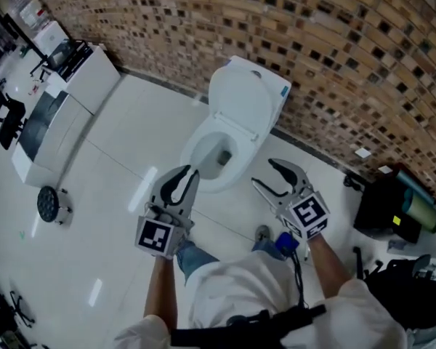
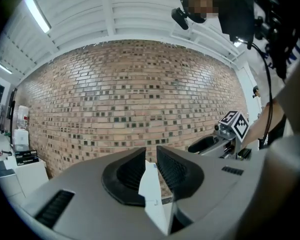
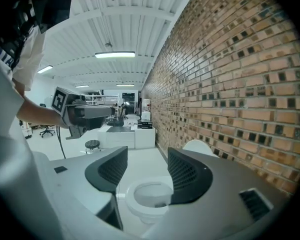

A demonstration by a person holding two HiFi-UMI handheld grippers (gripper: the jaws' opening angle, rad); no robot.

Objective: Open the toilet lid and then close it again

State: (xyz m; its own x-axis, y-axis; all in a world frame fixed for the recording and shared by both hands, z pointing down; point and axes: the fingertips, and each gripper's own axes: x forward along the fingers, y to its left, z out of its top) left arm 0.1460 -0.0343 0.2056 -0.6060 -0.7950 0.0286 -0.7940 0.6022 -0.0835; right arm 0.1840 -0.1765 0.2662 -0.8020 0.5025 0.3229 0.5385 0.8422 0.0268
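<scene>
Head view: L gripper [image 1: 189, 174], jaws nearly together, and R gripper [image 1: 264, 173], jaws wide w/ nothing in them, hover near the toilet bowl [image 1: 214, 155]. R gripper view frames that bowl between its jaws; L gripper view gets mostly brick wall [image 2: 130, 94]. Beyond, toilet lid [image 1: 240, 100] stands open against the tank, long axis upright, inner face toward the grippers.
</scene>
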